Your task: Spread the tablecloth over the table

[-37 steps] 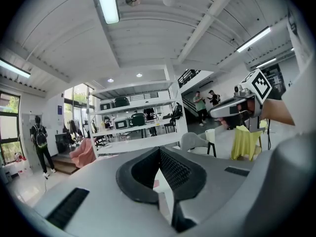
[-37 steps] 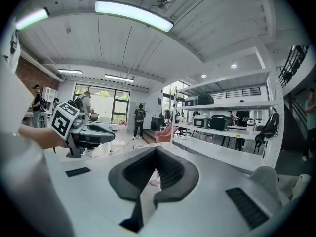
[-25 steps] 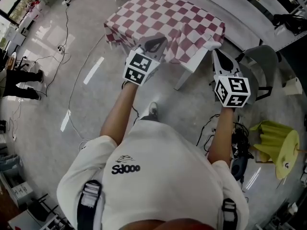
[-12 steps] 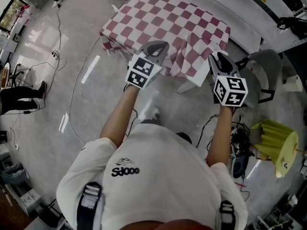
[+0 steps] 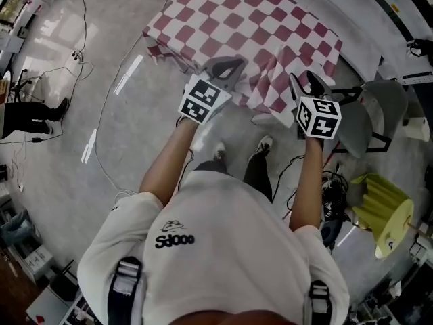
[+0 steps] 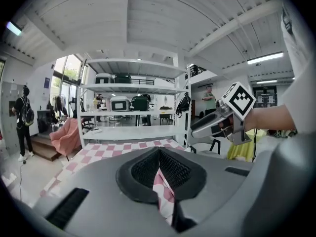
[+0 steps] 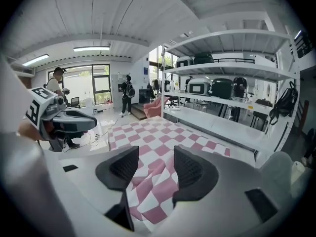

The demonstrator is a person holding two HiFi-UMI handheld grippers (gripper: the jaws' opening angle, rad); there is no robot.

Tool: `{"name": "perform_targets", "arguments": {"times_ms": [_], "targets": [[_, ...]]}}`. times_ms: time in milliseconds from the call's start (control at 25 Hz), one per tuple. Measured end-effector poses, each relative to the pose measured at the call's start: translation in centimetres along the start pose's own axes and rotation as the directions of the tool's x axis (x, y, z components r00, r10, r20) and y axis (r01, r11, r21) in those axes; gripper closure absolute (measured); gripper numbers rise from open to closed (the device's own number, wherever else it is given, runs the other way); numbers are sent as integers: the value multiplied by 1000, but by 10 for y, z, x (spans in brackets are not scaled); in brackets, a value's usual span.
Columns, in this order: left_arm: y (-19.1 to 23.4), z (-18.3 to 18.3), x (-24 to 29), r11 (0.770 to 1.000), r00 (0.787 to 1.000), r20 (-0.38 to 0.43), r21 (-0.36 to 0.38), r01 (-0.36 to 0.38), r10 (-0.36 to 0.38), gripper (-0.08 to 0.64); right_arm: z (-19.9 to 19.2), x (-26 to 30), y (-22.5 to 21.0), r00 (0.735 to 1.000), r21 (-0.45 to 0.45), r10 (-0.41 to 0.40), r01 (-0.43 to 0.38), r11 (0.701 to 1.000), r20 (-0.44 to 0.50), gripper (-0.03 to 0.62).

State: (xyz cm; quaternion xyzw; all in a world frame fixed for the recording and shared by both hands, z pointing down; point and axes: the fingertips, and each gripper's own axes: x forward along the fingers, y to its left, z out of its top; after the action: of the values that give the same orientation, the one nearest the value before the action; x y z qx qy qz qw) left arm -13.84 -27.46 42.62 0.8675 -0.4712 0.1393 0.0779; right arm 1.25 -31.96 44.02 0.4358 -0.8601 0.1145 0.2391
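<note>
**A:** Where did the tablecloth (image 5: 250,32) lie from the two grippers?

**B:** Straight ahead of both. It covered the table (image 5: 262,119), and its hem hung over the table's near edge, running crosswise from one gripper to the other.

**A:** Who had hold of it?

**B:** Only the left gripper (image 5: 226,66). Its jaws were pressed together on a fold of checked cloth towards the near left corner. The right gripper (image 5: 304,83) stood at the near right corner with its jaws spread. They had just been opening, and the cloth lay rumpled between the pads without being pinched.

**A:** So which way did the next move have to go?

**B:** As I judged it, along that hem. The cloth was bunched into folds at the near right corner, while the far side looked flat. The right gripper was nearer to the bunching, so smoothing it would fall to that hand, with the left one keeping the hem taut.
</note>
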Motion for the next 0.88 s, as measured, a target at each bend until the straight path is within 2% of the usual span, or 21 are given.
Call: {"name": "perform_targets", "arguments": {"times_ms": [160, 320, 520, 720, 880], "targets": [[13, -12, 20, 999, 1000, -11, -29, -26, 25, 531, -8, 45, -14, 999, 10, 36, -35, 999, -39, 330], [23, -33, 36, 993, 994, -68, -75, -90, 85, 531, -25, 88, -24, 990, 14, 94, -93, 996, -103, 317], [28, -61, 55, 979, 978, -139, -114, -169, 153, 531, -49, 138, -33, 974, 67, 169, -160, 985, -152, 289], [35, -78, 71, 960, 958, -197, -149, -238, 207, 531, -76, 182, -52, 962, 26, 143, -141, 990, -231, 278], [40, -94, 82, 946, 939, -249, -163, -282, 237, 532, -97, 205, -63, 958, 0, 88, -92, 996, -273, 259]]}}
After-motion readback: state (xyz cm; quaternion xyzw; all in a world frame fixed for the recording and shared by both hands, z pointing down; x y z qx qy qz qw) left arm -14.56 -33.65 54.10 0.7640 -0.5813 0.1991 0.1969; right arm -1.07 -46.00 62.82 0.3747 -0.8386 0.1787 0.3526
